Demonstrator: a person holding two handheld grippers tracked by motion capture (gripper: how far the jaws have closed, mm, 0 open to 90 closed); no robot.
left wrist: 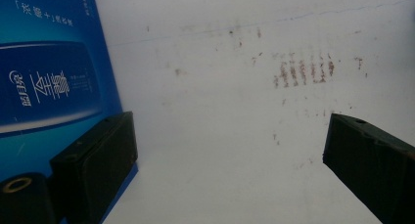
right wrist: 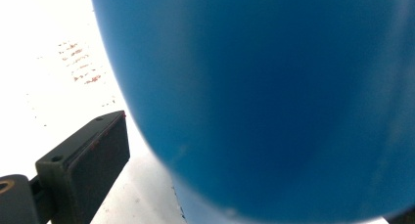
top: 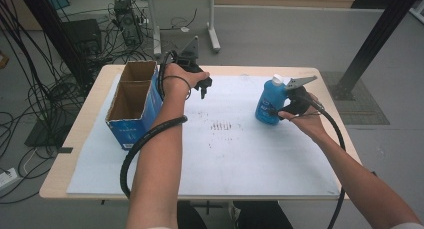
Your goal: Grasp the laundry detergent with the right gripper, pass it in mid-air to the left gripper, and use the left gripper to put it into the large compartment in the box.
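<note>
A blue bottle (top: 269, 103) with a white cap stands upright on the white sheet (top: 225, 154) at the right. My right gripper (top: 278, 112) reaches it from the right. In the right gripper view the bottle (right wrist: 274, 87) sits between the jaws of my right gripper (right wrist: 259, 170); a thin gap shows beside the left finger (right wrist: 85, 160), so it is open. My left gripper (top: 203, 88) hangs near the far middle of the sheet, beside an open blue cardboard box (top: 132, 104). In the left gripper view my left gripper (left wrist: 230, 128) is wide open over bare sheet, with the box (left wrist: 49, 72) at its left.
Brownish smudges (top: 222, 125) mark the middle of the sheet. The wooden table edge (top: 55, 189) runs around the sheet. Cables (top: 30, 104) and equipment lie on the floor at left and behind, and a black post (top: 380, 34) stands at far right.
</note>
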